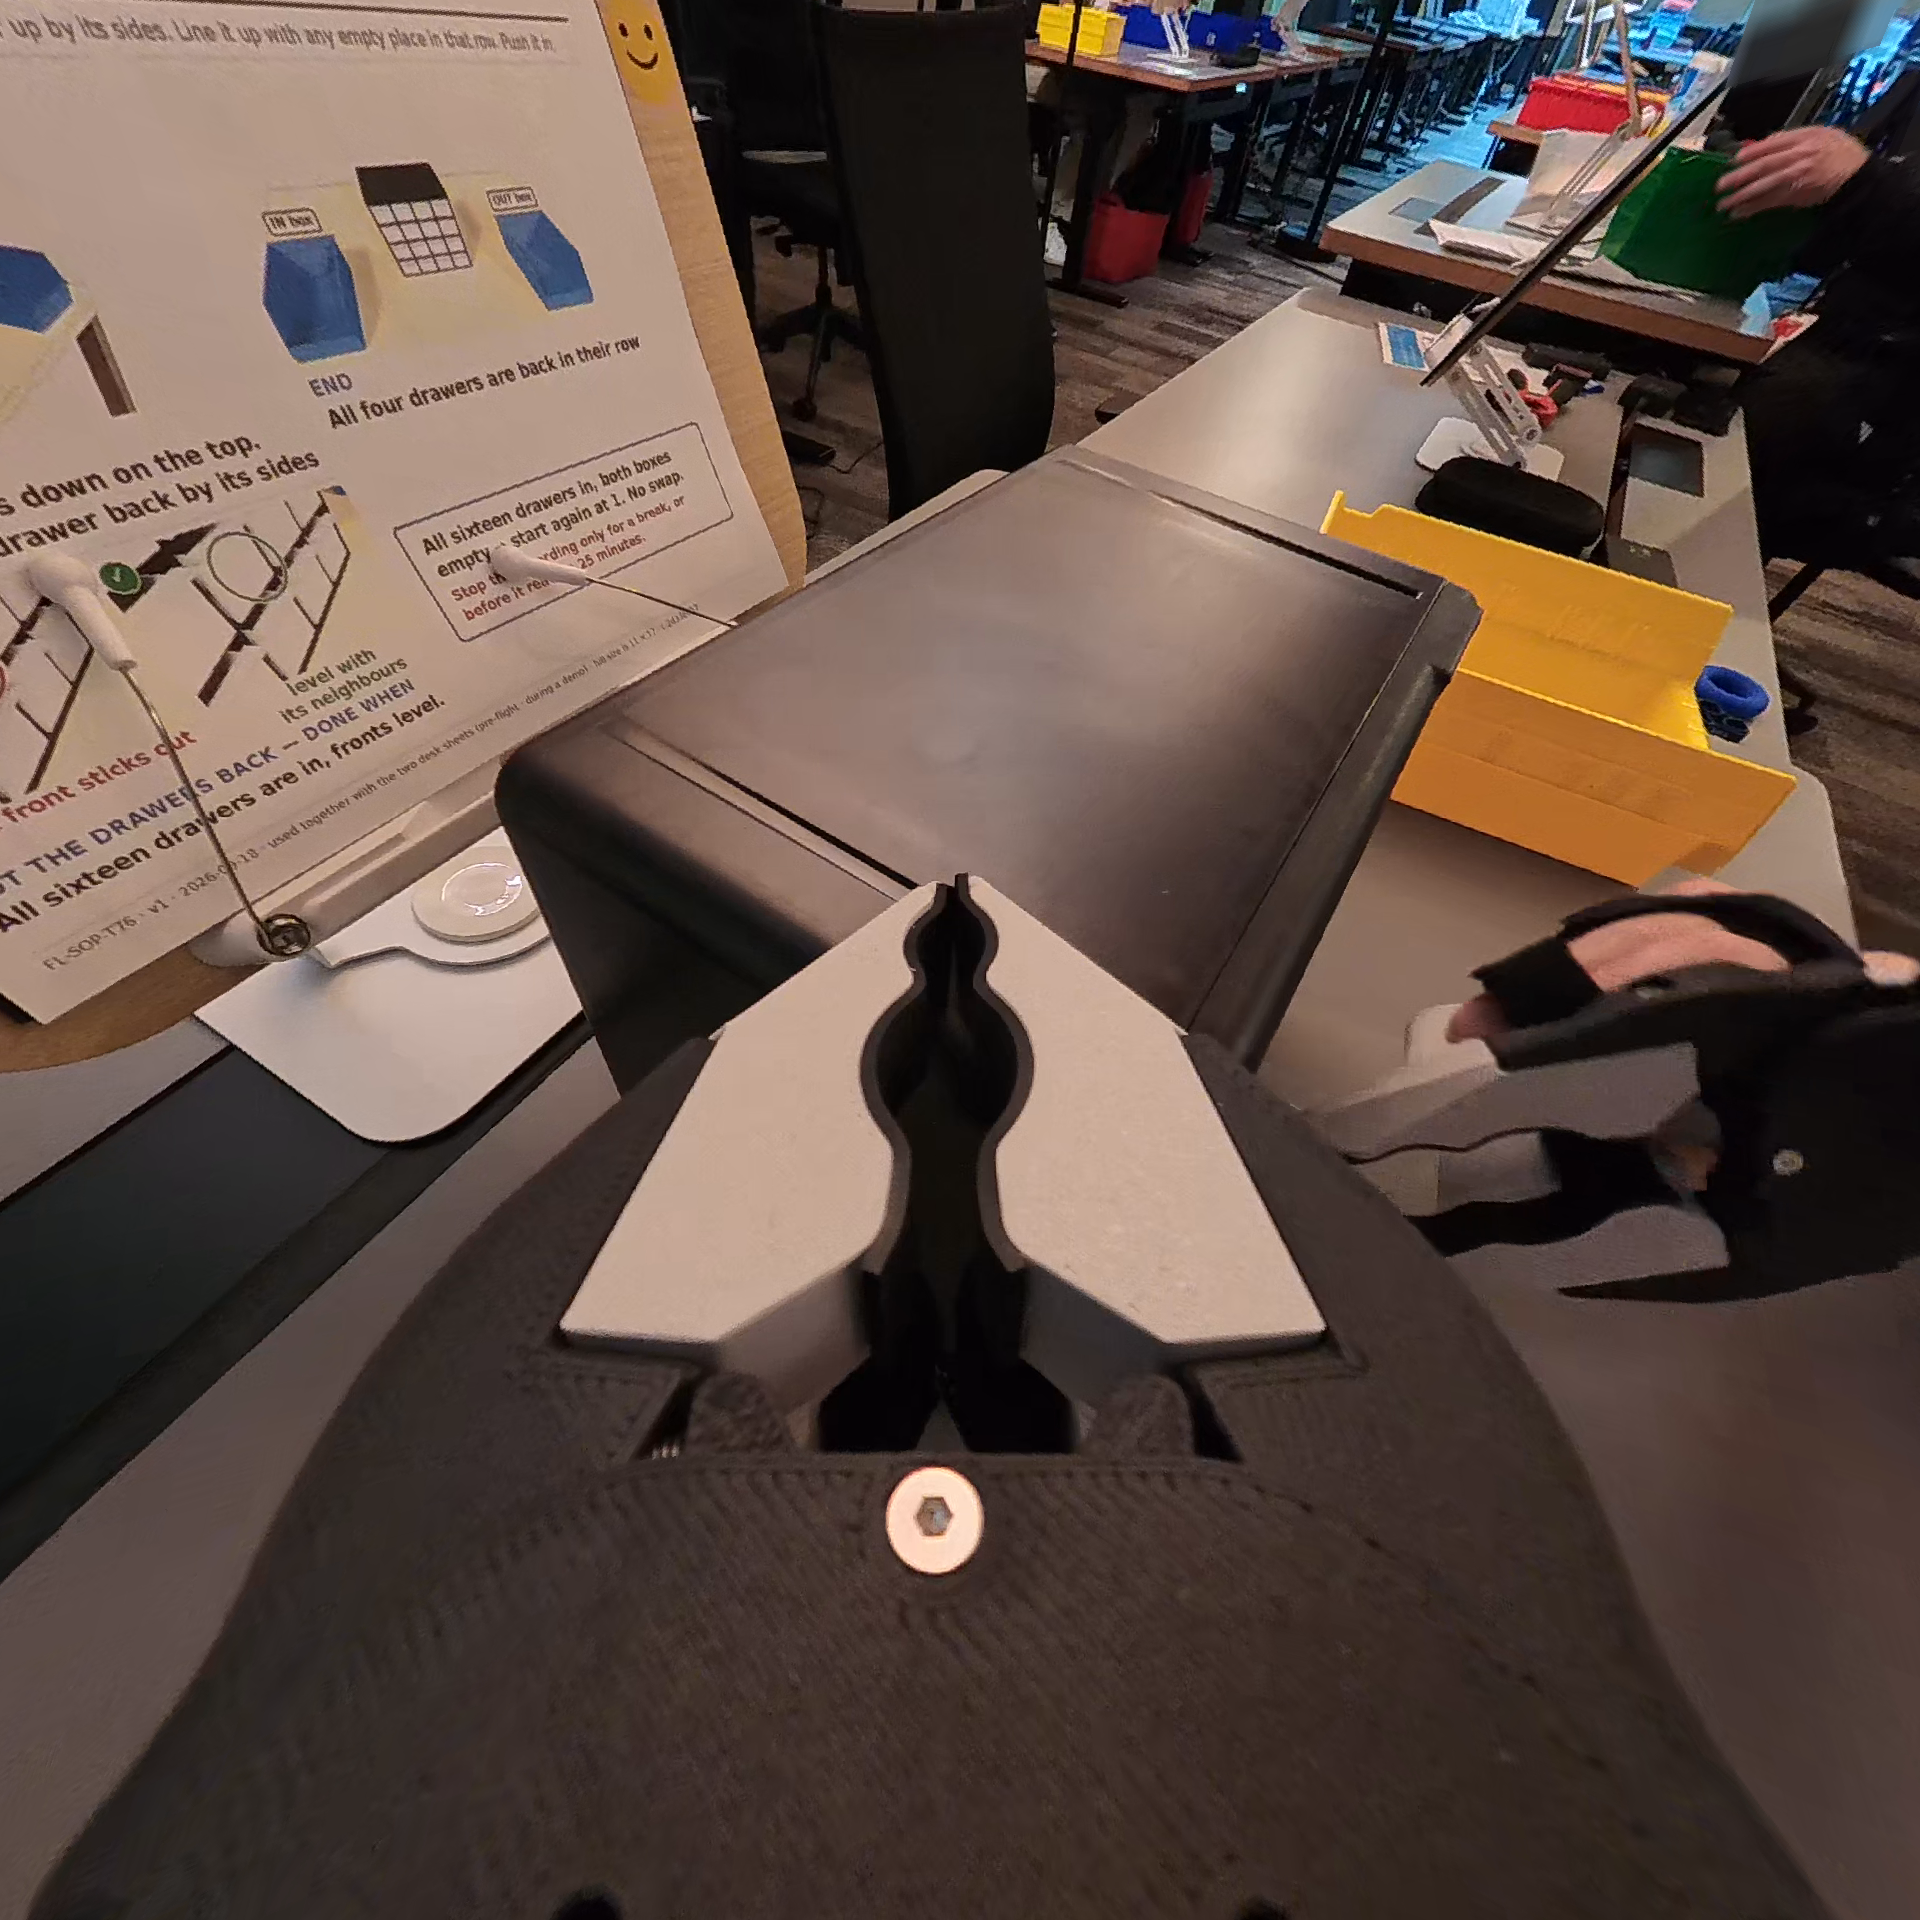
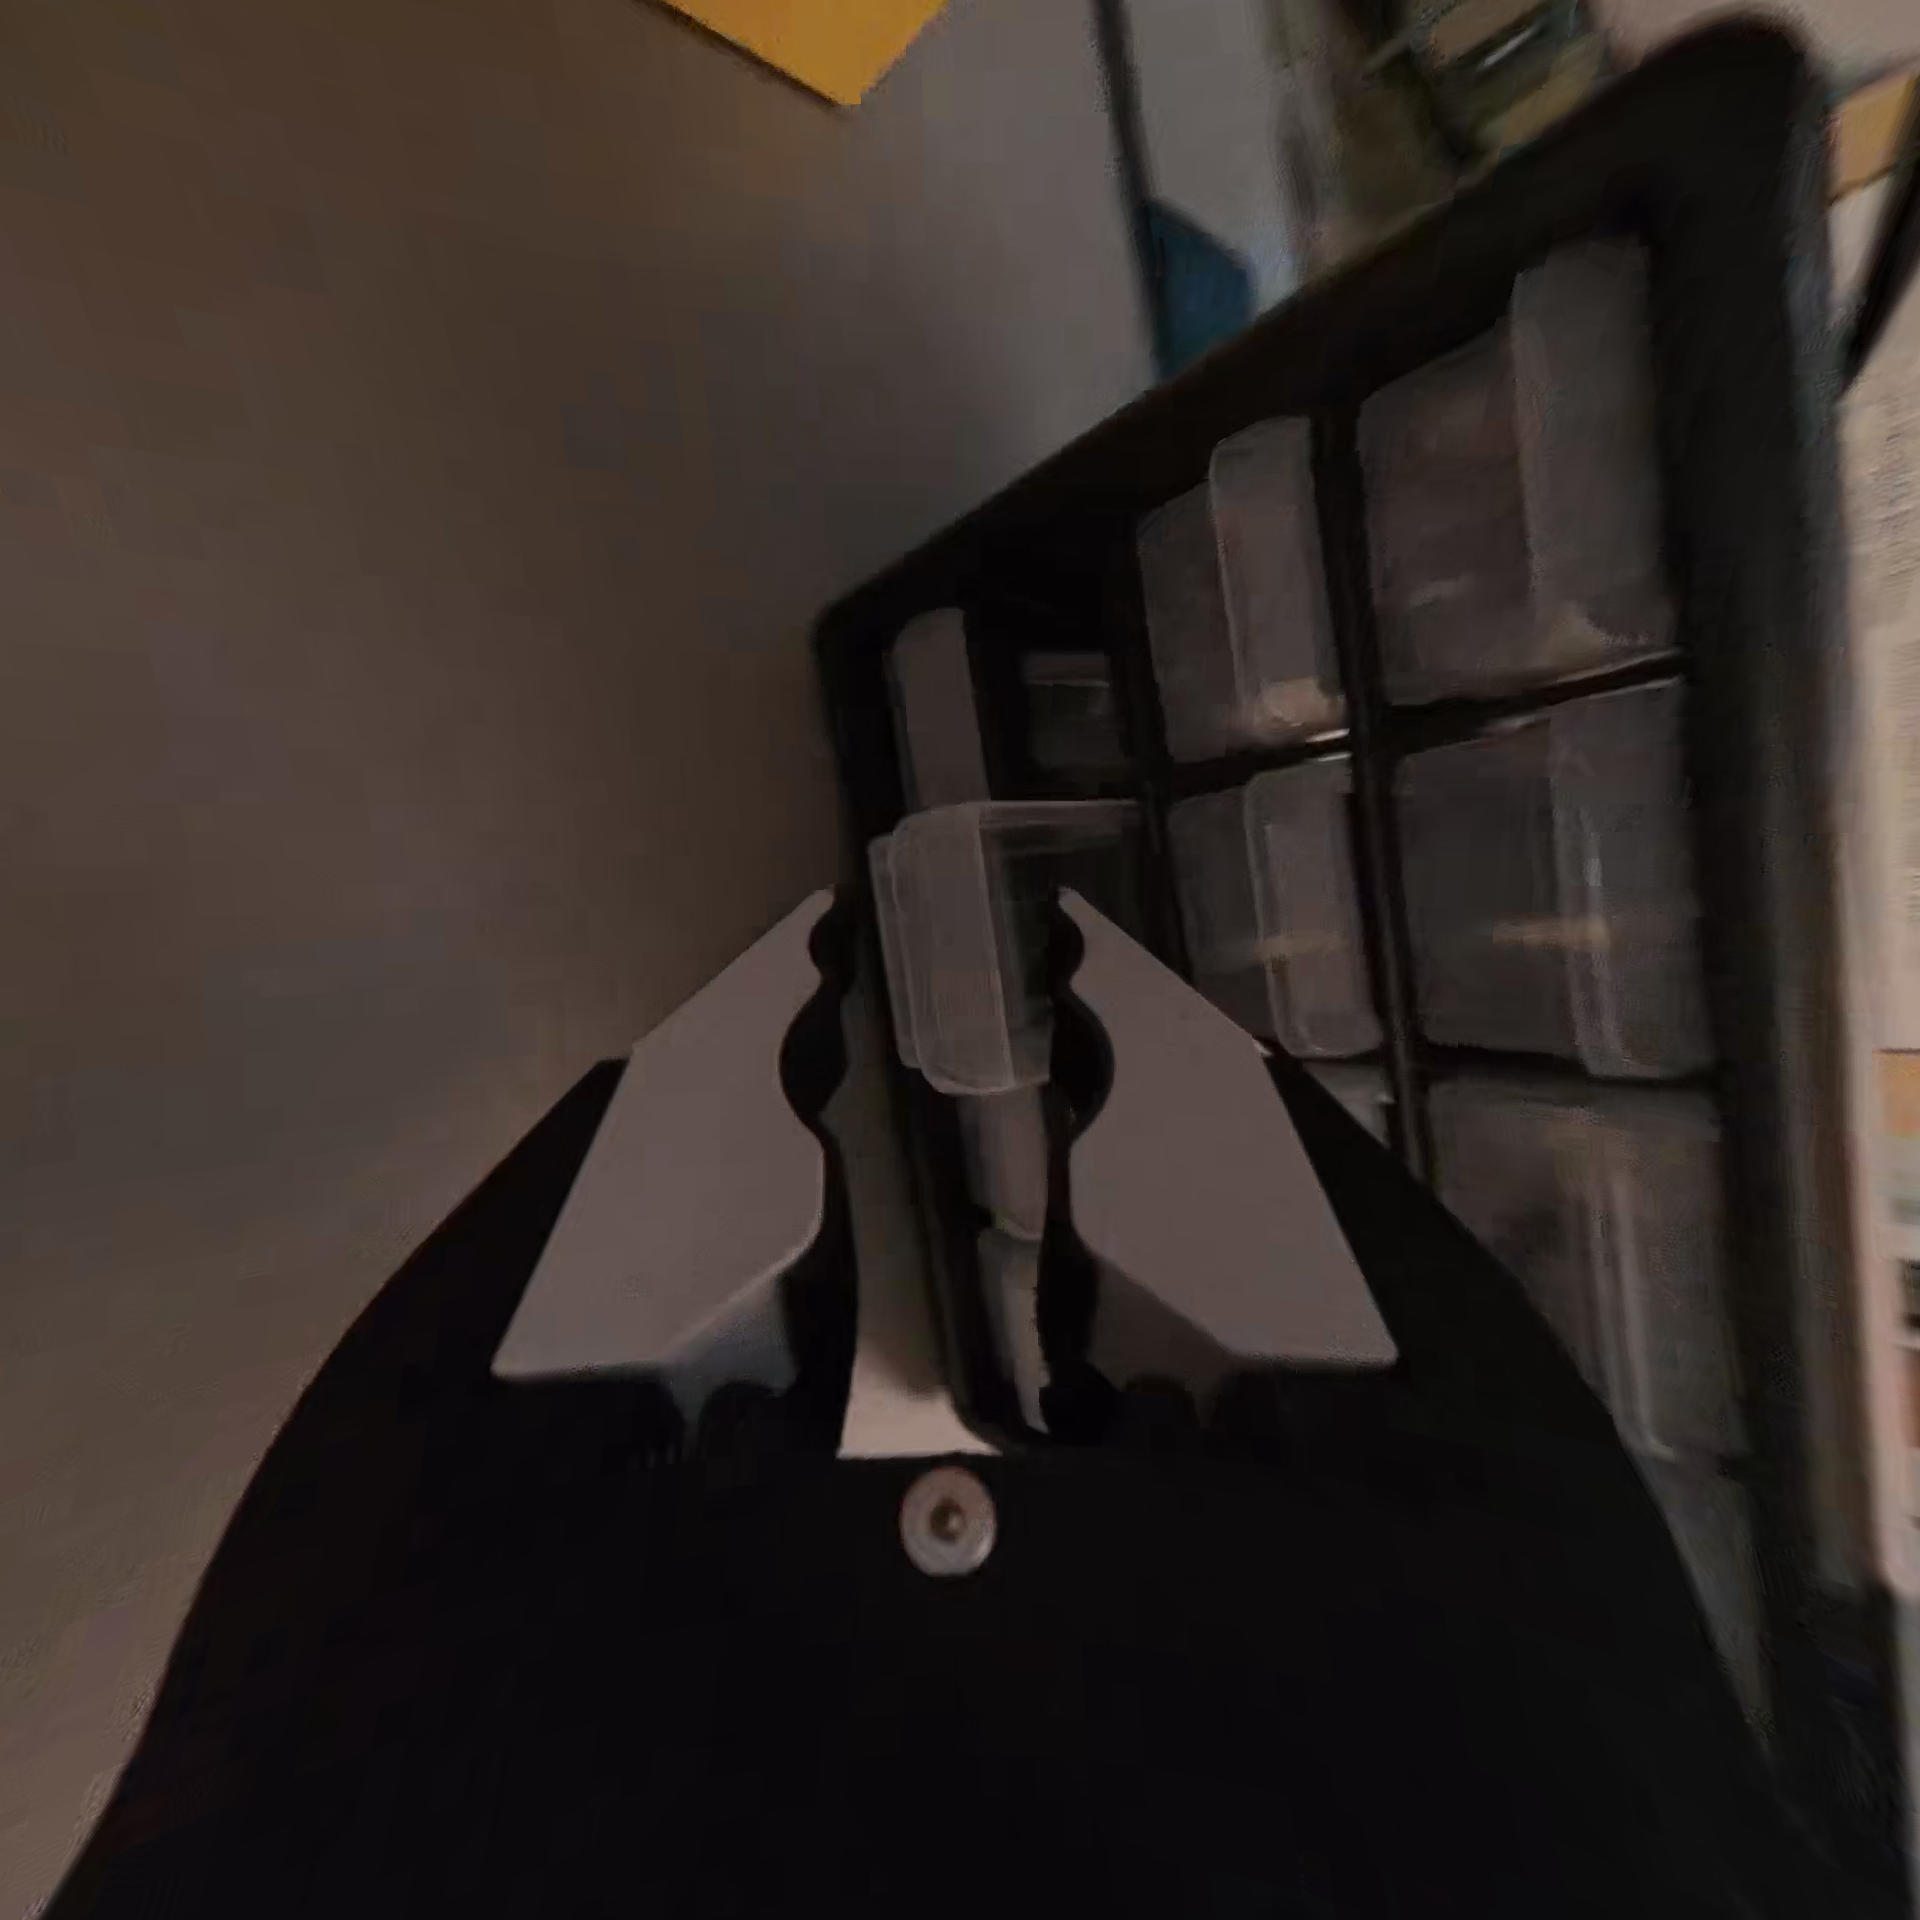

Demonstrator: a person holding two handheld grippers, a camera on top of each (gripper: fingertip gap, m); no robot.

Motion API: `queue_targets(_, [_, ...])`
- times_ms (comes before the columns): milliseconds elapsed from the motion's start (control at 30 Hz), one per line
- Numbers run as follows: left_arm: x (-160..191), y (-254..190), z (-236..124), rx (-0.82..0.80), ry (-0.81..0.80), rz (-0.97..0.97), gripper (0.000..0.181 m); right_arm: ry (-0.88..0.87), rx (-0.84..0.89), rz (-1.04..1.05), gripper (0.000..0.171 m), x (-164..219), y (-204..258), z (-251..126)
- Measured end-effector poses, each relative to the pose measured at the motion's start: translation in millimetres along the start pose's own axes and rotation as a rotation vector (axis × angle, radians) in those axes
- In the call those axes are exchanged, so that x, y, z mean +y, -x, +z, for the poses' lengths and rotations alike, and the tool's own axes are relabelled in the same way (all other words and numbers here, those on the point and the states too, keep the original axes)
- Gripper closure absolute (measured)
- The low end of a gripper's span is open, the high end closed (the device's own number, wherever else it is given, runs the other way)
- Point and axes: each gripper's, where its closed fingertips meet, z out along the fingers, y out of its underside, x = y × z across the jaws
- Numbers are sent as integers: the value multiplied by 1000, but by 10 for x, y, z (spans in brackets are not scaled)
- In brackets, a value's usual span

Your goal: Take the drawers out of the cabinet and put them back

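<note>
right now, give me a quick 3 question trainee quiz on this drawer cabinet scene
1. True or false: the left hand-held gripper is shut and holds nothing.
2. What sits between the fingers of the right hand-held gripper? A) a clear drawer B) the yellow bin C) nothing
3. Which side of the black cabinet does the yellow bin stand on, in the left wrist view?

Key: 1 true; 2 A; 3 the right side.
</note>
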Motion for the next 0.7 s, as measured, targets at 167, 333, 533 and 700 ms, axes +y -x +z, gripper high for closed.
queue_targets(167, [0,-2,-1,2,-1,0,181,182,-269,104,154,180,73,69])
queue_targets(333, [-1,-2,0,10,-4,-7,181,186,-426,167,156,107,213,-67])
queue_targets(533, [0,0,1,9,-4,-3,181,206,-644,263,159,12,502,-305])
queue_targets(700, [-1,-2,0,15,-8,-6,181,207,-734,319,159,-104,597,-468])
